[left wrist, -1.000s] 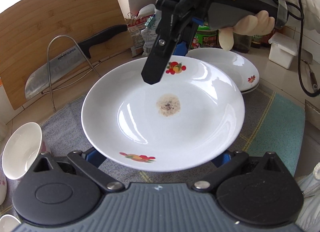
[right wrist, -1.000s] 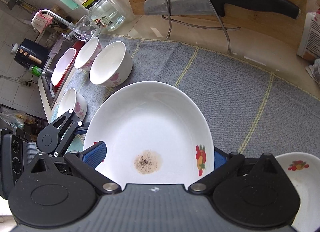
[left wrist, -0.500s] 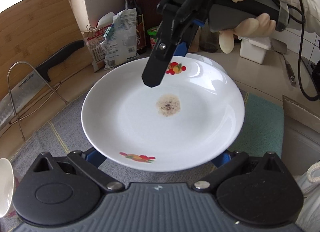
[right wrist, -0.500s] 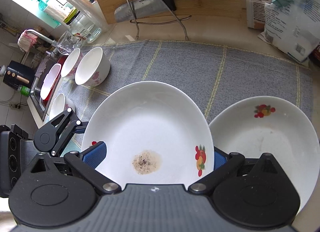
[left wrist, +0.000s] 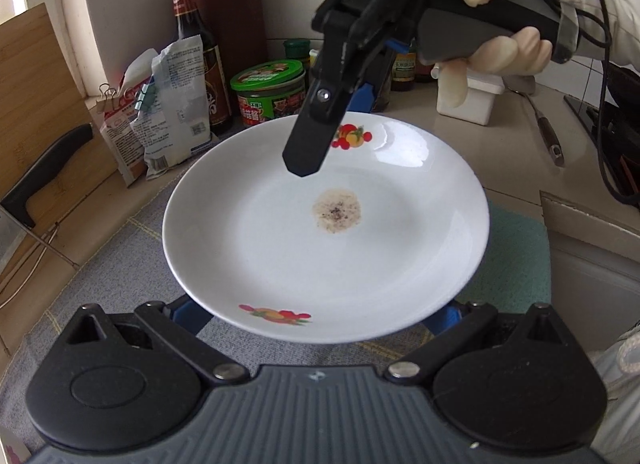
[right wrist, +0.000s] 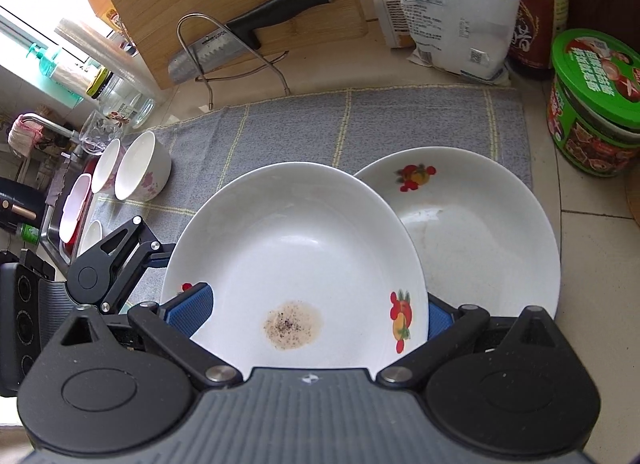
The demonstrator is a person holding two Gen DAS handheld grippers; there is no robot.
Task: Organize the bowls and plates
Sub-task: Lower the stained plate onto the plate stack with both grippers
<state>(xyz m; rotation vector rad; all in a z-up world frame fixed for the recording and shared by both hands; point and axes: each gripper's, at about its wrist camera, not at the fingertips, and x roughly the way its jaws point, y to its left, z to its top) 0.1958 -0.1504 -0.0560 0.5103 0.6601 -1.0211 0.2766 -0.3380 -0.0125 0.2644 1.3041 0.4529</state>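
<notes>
Plate [right wrist: 296, 248] with the brown speck stain hangs over the second plate [right wrist: 484, 224] on the worktop, both tools, left [left wrist: 320, 306] and right [right wrist: 316, 310], clenched on its rim, so we lower it level and centred.

Held plate [right wrist: 296, 248] overlapping second plate [right wrist: 480, 232]; bowls [right wrist: 140, 172] far left.
</notes>
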